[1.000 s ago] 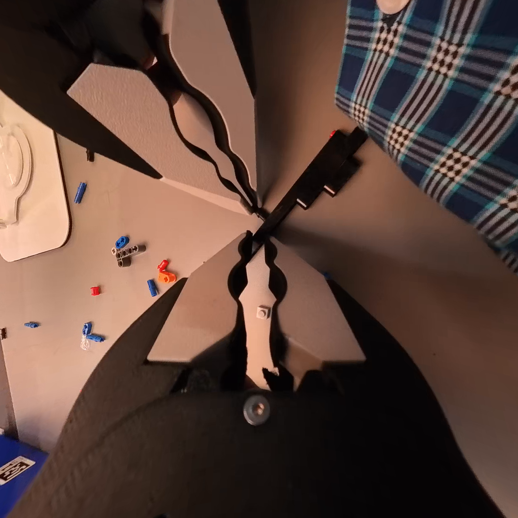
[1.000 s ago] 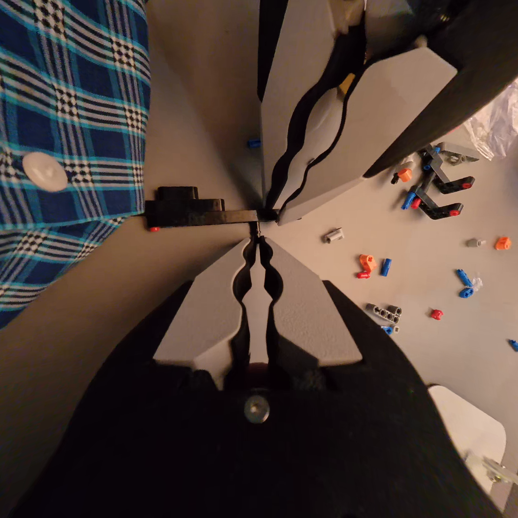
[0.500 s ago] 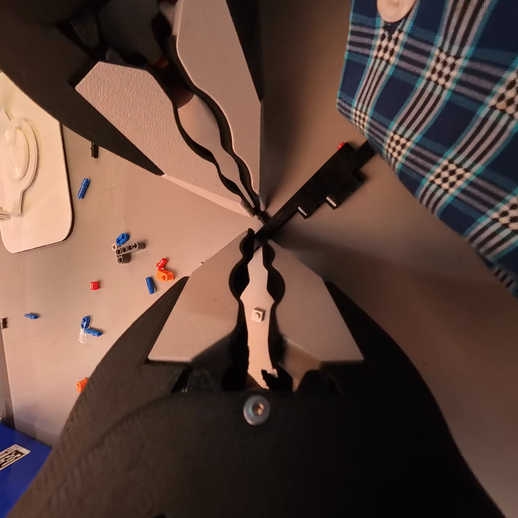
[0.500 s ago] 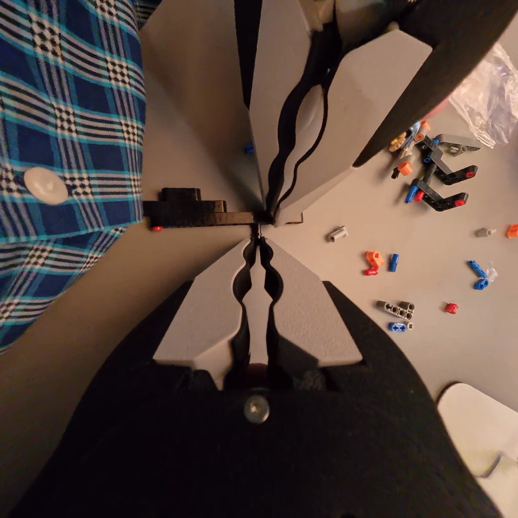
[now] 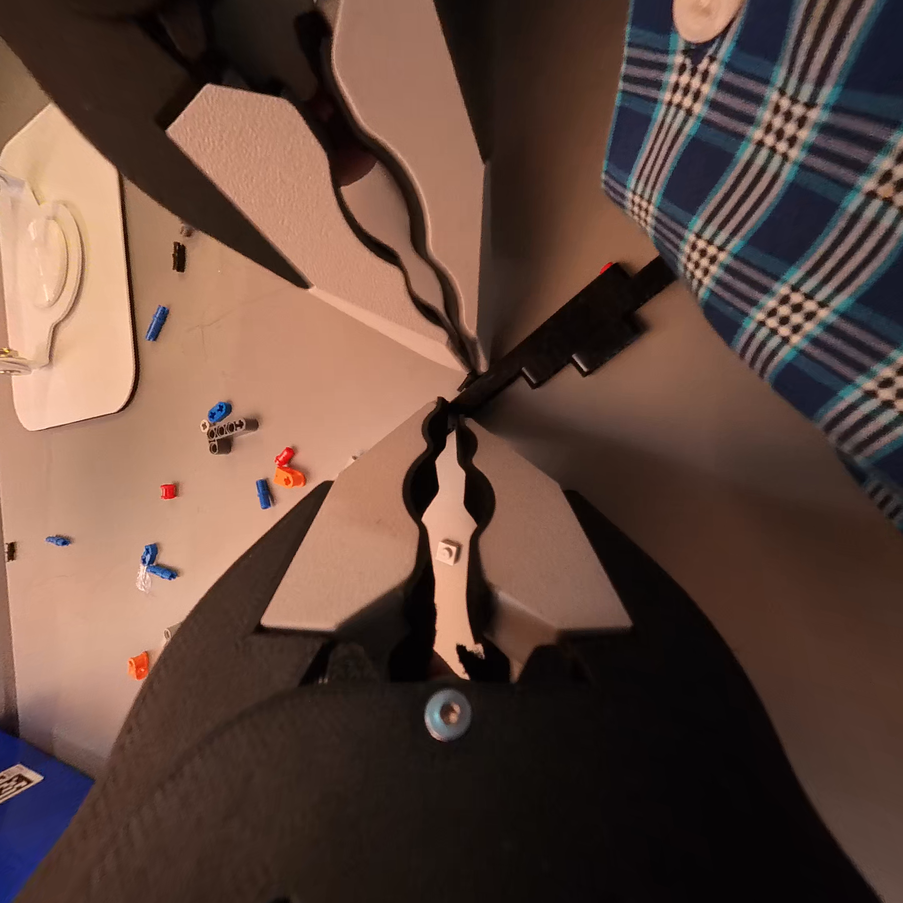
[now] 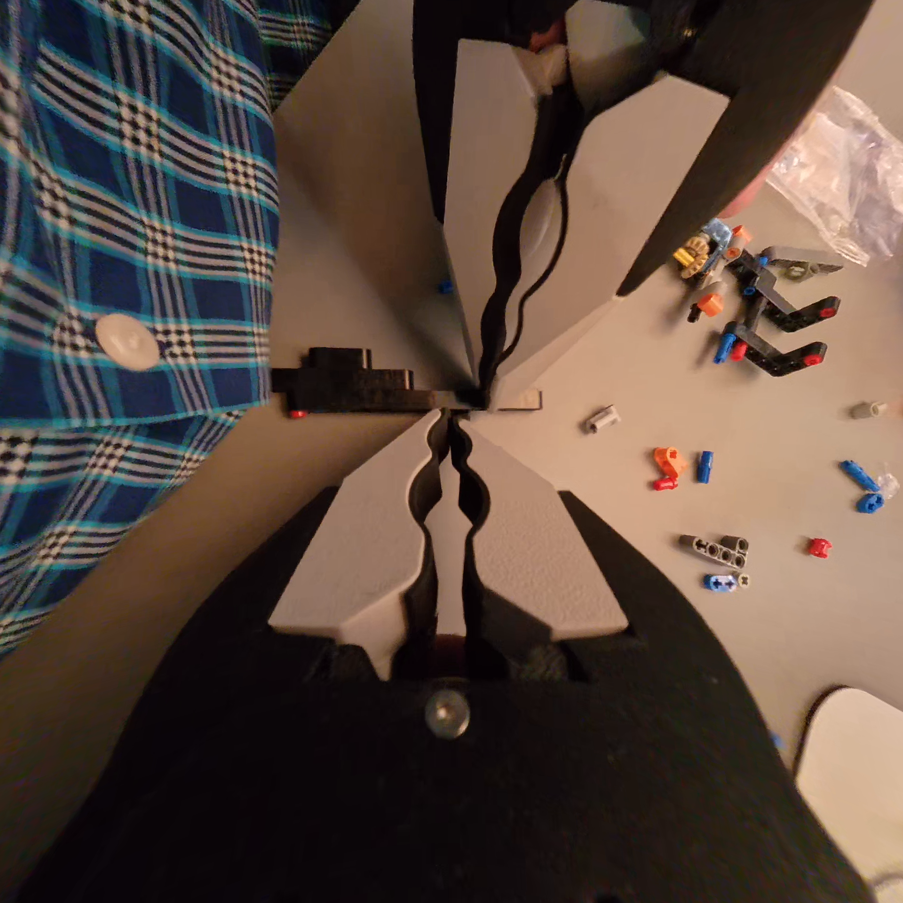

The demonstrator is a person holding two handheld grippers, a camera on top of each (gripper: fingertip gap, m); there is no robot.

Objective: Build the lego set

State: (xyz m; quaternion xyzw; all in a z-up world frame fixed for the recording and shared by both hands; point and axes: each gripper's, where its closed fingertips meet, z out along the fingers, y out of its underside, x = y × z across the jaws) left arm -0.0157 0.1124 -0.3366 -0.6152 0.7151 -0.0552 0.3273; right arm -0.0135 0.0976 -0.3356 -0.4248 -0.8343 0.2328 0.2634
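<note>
Left tongs (image 5: 452, 420) and right tongs (image 6: 447, 418), wavy-edged, both clenched on stepped black lego plate (image 5: 576, 337).

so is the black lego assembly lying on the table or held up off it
Held up: both the left gripper and right gripper pinch the black lego assembly above the grey table.

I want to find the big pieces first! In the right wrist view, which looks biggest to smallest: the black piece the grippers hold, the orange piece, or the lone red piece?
1. Black piece, though it is held up near the camera.
2. Orange piece.
3. Red piece.
</note>
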